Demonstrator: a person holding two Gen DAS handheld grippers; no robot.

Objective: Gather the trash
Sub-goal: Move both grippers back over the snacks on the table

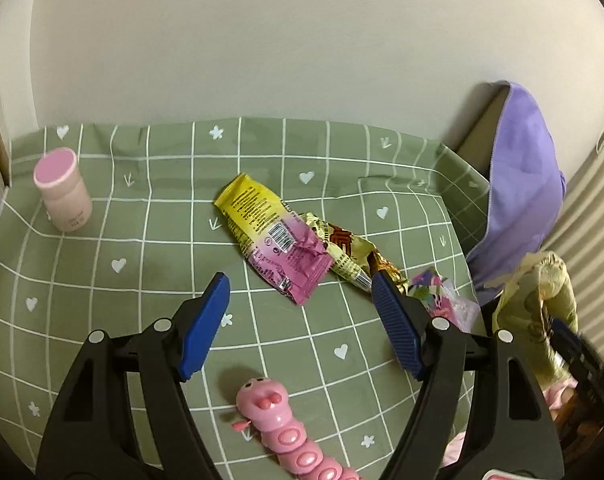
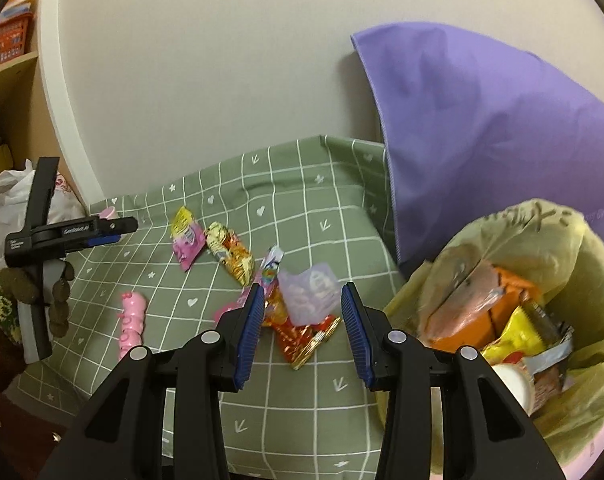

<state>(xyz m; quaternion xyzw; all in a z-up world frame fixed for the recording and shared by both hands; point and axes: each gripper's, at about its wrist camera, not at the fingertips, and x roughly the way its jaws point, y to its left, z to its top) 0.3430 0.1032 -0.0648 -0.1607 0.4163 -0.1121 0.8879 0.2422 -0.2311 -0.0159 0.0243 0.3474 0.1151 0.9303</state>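
Observation:
My left gripper (image 1: 300, 280) stands open just above the green checked cloth (image 1: 142, 280), with a yellow-and-pink wrapper (image 1: 270, 236) lying right beyond its tips. A crumpled gold wrapper (image 1: 341, 248) lies beside the right fingertip. My right gripper (image 2: 302, 292) is open over a pale purple wrapper (image 2: 309, 292) and a red-and-gold wrapper (image 2: 305, 336); its pads touch neither. The right wrist view also shows the left gripper (image 2: 110, 236) in a gloved hand (image 2: 58, 292), the yellow-and-pink wrapper (image 2: 188, 240) and the gold wrapper (image 2: 230, 256).
A bin lined with a yellow-green bag (image 2: 541, 240) stands at the table's right edge, holding an orange box and other wrappers. A pink caterpillar toy (image 1: 286, 428), a pink bottle (image 1: 62, 192) and a purple cloth (image 2: 481, 140) against the wall are nearby.

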